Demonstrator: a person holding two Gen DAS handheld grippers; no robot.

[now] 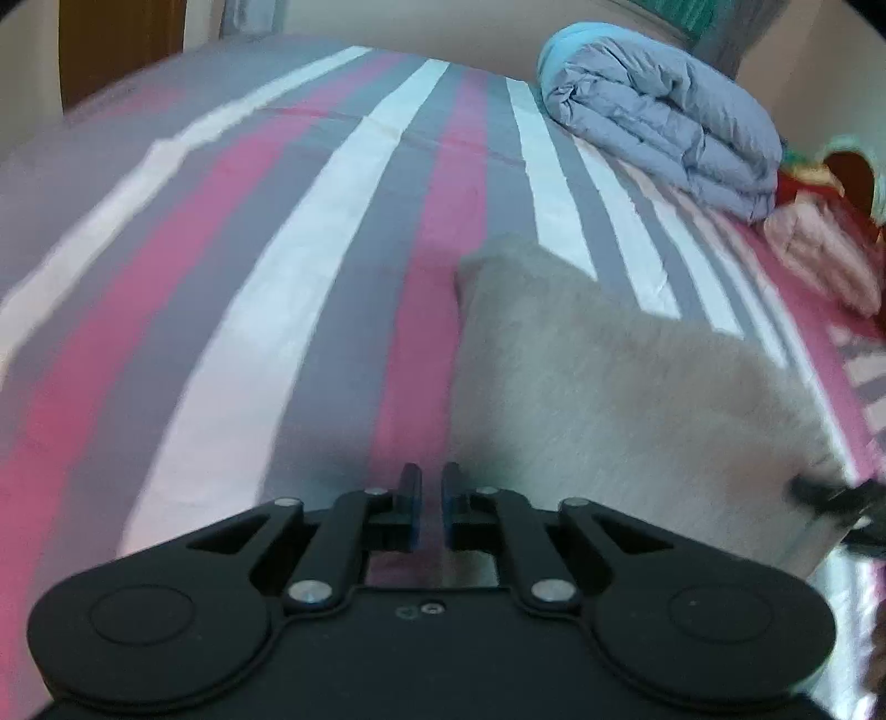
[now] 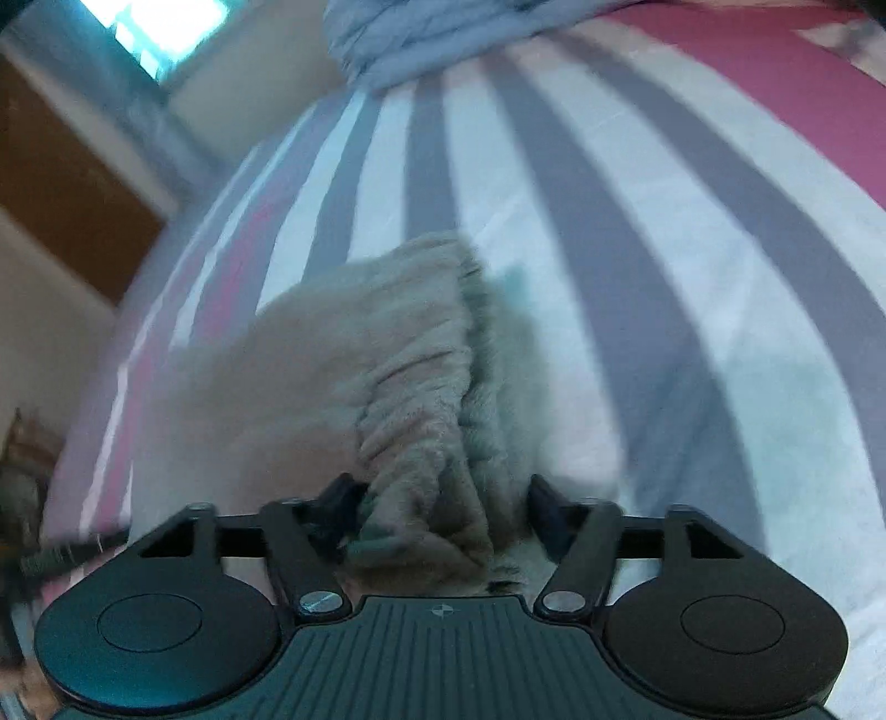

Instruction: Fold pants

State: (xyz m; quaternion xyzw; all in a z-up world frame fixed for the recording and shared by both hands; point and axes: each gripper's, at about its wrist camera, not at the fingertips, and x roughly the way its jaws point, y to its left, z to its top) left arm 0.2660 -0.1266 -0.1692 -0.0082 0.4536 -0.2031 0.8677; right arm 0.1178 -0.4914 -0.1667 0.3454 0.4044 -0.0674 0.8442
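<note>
Beige pants [image 1: 609, 387], striped bed [image 1: 249, 249], jaws nearly closed

Fuzzy, matt beige fleece pants [image 2: 398, 376] on a smooth striped cotton-like bedsheet [image 1: 332, 249]; puffy quilted blue duvet [image 1: 664, 122]; matt black plastic left gripper [image 1: 431, 498] with shiny metal screws.

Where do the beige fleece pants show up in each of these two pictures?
Left wrist view: pants lie right of centre, stretching toward the lower right edge.
Right wrist view: pants fill the centre-left, gathered waistband nearest the camera.
Shared landmark: the folded blue-grey quilt at the bed's far end.
</note>
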